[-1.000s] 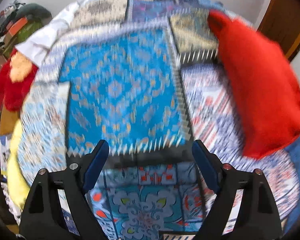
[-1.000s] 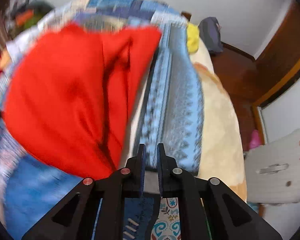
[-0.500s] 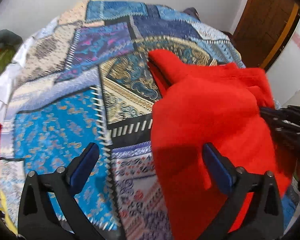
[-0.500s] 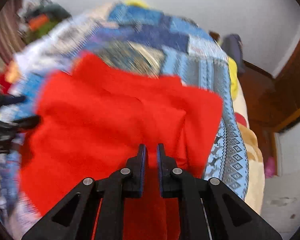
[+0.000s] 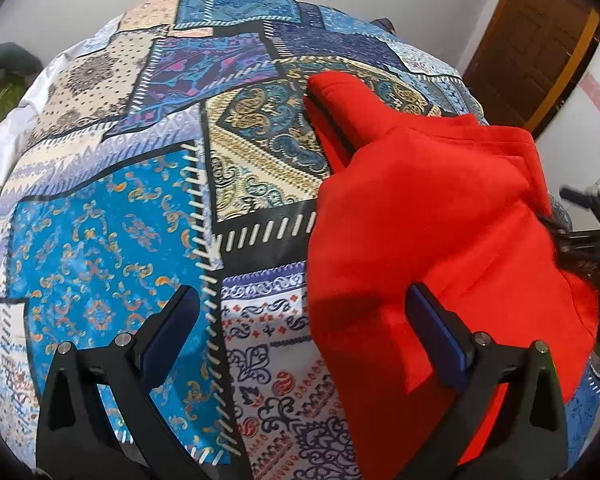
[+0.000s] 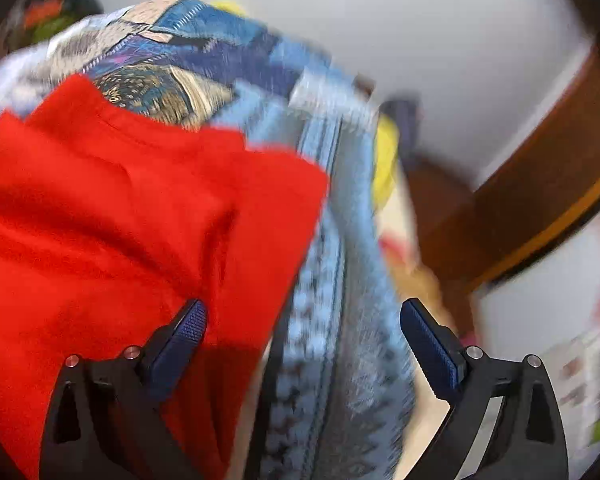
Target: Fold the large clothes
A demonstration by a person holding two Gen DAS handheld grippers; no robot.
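Left gripper (image 5: 300,320) jaws wide, holding nothing. Right gripper (image 6: 304,328) jaws opening, nothing clamped. Red garment (image 5: 440,220) lies on patchwork bedspread (image 5: 112,220), ahead-right of left gripper, ahead-left of right.

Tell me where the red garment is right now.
The red garment lies on the patchwork bedspread, filling the right side of the left wrist view and the left side of the right wrist view, near the bed edge by the wooden door.
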